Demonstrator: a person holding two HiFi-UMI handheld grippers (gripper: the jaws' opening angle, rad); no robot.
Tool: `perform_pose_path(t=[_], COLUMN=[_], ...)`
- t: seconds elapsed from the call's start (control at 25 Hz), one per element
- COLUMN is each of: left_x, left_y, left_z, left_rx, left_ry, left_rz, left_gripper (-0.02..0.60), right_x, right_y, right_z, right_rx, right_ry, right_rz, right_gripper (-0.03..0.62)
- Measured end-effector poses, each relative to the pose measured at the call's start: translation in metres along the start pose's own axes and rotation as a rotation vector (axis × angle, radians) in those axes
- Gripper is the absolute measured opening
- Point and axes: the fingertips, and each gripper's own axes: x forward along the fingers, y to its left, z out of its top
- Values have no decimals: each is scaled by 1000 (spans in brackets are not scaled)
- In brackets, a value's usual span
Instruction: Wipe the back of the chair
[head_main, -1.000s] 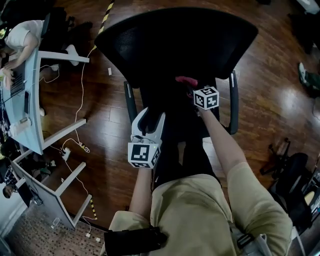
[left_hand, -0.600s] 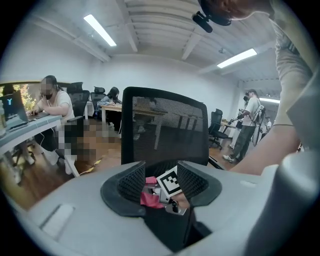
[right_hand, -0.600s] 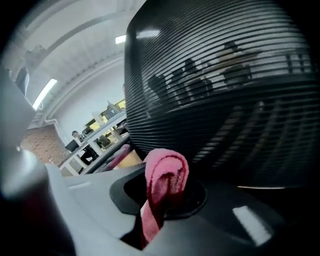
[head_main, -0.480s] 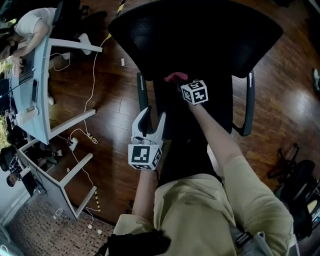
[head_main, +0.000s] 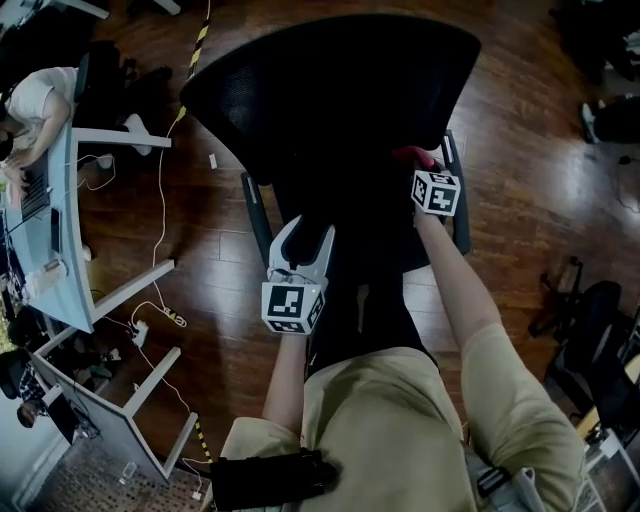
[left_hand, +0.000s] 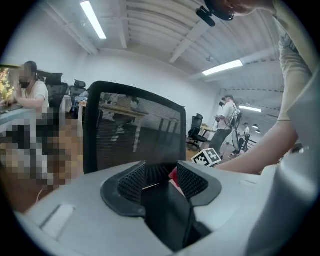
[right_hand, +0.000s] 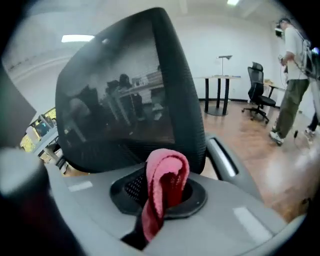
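1. While the pink cloth (right_hand: 165, 185) is pinched between the closed jaws of the right tool (right_hand: 162, 192), it is held at the lower right edge of the chair back (right_hand: 120, 100), just beside the right armrest (right_hand: 227, 157); whether cloth and mesh touch cannot be told.
2. The cloth is folded over the jaws, and one end is left hanging below them.
3. The left tool (left_hand: 159, 175) is held with its jaws apart and nothing is gripped; through the gap the black mesh and a sliver of the cloth are seen beyond.
4. From the head view the left tool is found near the left armrest (head_main: 258, 215), well apart from the right tool.
5. The chair is stood on a dark wooden floor (head_main: 200, 230), across which a pale cable (head_main: 161, 190) is trailed.
6. A pale curved worktop (head_main: 70, 240) is seen at the left edge of the head view, and a person (head_main: 35, 85) is seated at it.
7. The room is shown as an open office with white walls and strip lights (left_hand: 92, 20) on the ceiling.
8. Behind the chair, in the right gripper view, a high table (right_hand: 220, 92) and another office chair (right_hand: 260, 95) are seen, with a standing person (right_hand: 292, 75) at the right edge.
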Motion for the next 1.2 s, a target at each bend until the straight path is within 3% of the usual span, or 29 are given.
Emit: perform_pose_path(t=[0.2, 0.36, 0.48, 0.68, 0.8, 0.92, 1.2], left_x=[-52, -79, -118, -157, -188, -224, -294], left_y=[0, -18, -49, -99, -135, -190, -333], left_z=[22, 63, 87, 116, 113, 98, 56], left_rx=[11, 89, 139, 186, 203, 205, 200], left_ry=[-40, -149, -207, -331, -377, -415, -430], left_rz=[-15, -67, -66, -23, 7, 52, 105], left_gripper=[181, 181, 181, 179, 178, 176, 170], right_x=[-135, -230, -293, -379, -433, -500, -617], right_y=[80, 115, 140, 159, 155, 131, 63], right_z=[12, 38, 54, 90, 80, 47, -36], right_rx=[-61, 34, 74, -90, -150, -192, -122], right_ry=[-184, -303, -393, -582, -663, -705, -692], right_rz=[200, 222, 283, 389, 404, 409, 443], right_gripper=[35, 35, 35, 35, 35, 35, 37])
